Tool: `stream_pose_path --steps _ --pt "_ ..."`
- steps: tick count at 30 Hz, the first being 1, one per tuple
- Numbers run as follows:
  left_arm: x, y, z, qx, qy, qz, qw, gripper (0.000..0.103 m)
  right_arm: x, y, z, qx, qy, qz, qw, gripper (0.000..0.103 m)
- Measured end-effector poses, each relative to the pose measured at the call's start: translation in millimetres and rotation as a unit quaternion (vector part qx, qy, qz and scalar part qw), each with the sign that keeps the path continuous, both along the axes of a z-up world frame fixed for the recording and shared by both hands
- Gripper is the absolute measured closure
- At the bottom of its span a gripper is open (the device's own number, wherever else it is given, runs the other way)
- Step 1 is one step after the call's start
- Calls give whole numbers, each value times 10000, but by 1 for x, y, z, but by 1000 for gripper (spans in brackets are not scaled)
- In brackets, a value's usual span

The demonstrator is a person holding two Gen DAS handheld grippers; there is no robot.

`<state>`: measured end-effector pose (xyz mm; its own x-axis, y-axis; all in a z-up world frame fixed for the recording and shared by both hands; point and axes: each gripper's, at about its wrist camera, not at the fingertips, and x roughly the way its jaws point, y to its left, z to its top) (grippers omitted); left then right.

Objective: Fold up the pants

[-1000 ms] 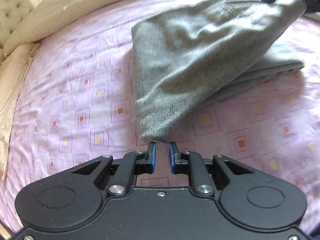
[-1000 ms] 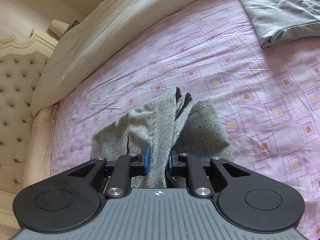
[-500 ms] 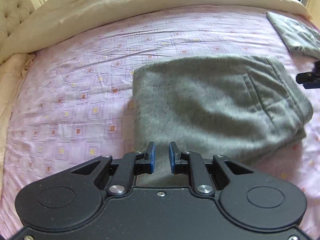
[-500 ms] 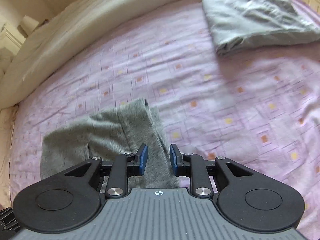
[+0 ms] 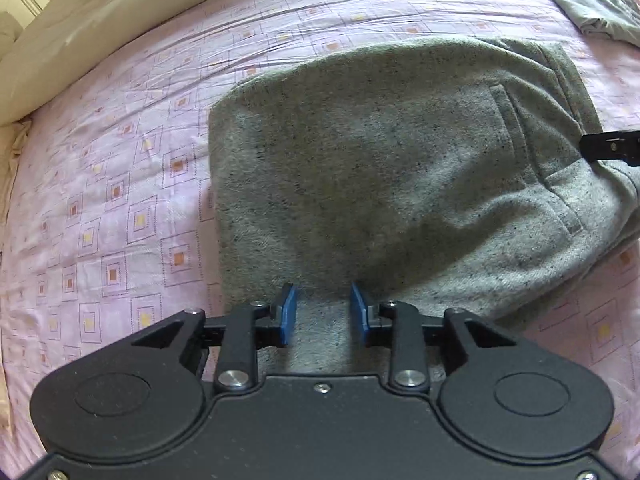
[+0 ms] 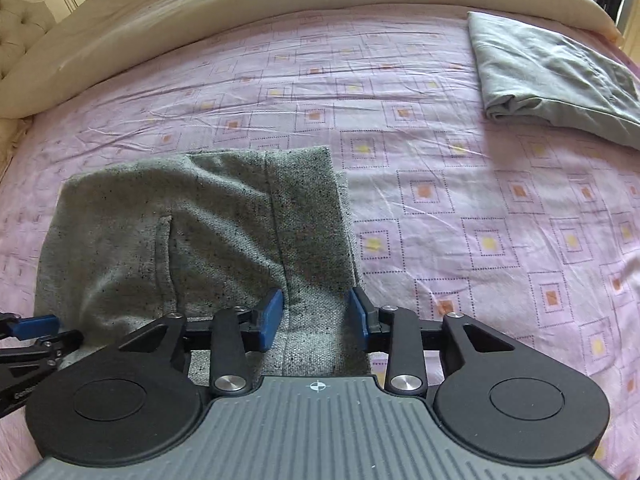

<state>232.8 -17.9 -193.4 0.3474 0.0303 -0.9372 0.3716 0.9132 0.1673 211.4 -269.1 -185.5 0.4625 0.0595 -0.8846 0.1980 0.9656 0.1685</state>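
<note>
**Clerk:** Since the earlier frames — grey pants [image 5: 380,168], then hanging lifted and bunched, are now lying folded flat on the pink patterned sheet [image 5: 120,208]. Entering left to right?

**Checker:** Yes. Item one: left gripper [image 5: 323,312], sitting over the near edge of the pants. Its jaws are opening, blue pads standing clear of the cloth between them — likely letting the fold settle.

**Clerk:** Item two?

**Checker:** Right gripper [image 6: 316,314], at the waistband end, just beside the pocket. Its jaws are opening too, with the waistband running between the pads but no longer being pinched.

**Clerk:** Anything further right?

**Checker:** Another folded grey garment [image 6: 548,76], lying well apart near the cream duvet [image 6: 240,20] — probably finished work being kept aside.
</note>
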Motion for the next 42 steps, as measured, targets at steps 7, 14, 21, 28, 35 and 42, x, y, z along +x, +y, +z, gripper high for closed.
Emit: stream_pose_path --steps 7,14,21,28,35,42 --pt "19 61 23 -802 -163 872 9928 39 -19 -23 8 626 -401 -250 9969 52" --pt "44 67 7 -845 69 938 9920 34 -15 -30 -12 1034 -164 -152 9944 44" --pt "58 49 -14 -700 295 859 9934 26 -4 -36 -34 1598 -21 -522 9858 27" --pt "73 57 -24 -836 575 1258 9869 13 1 -30 -36 1753 -53 -453 9834 16" --pt "78 73 -30 -1111 925 1685 9750 7 4 -16 -34 1789 41 -322 9833 42" --pt "77 75 -33 -1150 946 1947 9695 2 -1 -16 -28 1767 38 -414 9834 61"
